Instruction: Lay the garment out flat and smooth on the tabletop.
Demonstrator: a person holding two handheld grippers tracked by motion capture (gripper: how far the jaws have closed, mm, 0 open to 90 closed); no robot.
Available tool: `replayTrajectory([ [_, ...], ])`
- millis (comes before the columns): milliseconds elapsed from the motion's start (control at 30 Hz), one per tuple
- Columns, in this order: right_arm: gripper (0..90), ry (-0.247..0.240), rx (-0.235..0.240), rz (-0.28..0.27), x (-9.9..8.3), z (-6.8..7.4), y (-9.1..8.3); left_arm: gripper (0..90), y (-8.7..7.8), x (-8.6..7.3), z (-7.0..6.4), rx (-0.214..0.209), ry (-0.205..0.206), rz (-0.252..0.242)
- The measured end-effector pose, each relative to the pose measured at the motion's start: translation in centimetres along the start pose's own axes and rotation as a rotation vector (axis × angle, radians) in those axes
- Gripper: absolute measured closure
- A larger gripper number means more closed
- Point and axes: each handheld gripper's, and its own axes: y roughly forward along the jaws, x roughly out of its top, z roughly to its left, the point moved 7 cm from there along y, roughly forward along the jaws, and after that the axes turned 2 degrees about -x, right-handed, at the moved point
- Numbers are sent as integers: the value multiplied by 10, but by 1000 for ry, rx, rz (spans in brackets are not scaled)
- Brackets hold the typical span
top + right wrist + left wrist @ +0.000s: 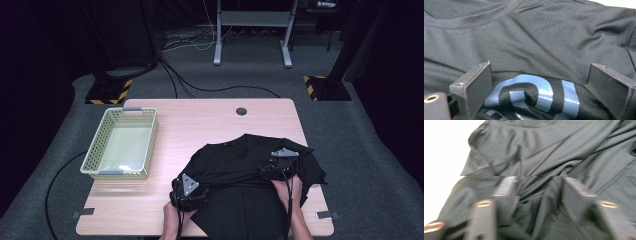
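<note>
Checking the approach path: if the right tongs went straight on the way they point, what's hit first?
Most likely the black T-shirt: the right tongs stand open just over its blue print, facing the collar. Depth is unclear.

both forearms come in from the bottom edge of the high view, each hand gripping its tongs. the left tongs [187,192] sit lower and angled to the right, jaws spread apart. the right tongs [280,165] reach farther forward, jaws wide apart.

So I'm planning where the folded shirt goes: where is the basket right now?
In the high view the basket sits on the table's left side, apart from the black shirt and beyond the left gripper.
</note>
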Motion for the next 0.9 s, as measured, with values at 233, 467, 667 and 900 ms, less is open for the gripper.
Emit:
replayTrajectory([
  [233, 63, 7, -4, -1, -2, -4, -2, 807, -2, 3, 9, -9, -8, -14],
  [467, 63, 37, -34, -1, -7, -21, -7, 842, -12, 6, 26, -27, -70, -56],
  [667, 63, 66, -60, 0, -13, -41, -12, 853, -17, 7, 48, -7, -112, -67],
  [900, 63, 84, -81, 1, -17, -57, -16, 865, -25, -2, 79, 64, -167, -64],
])
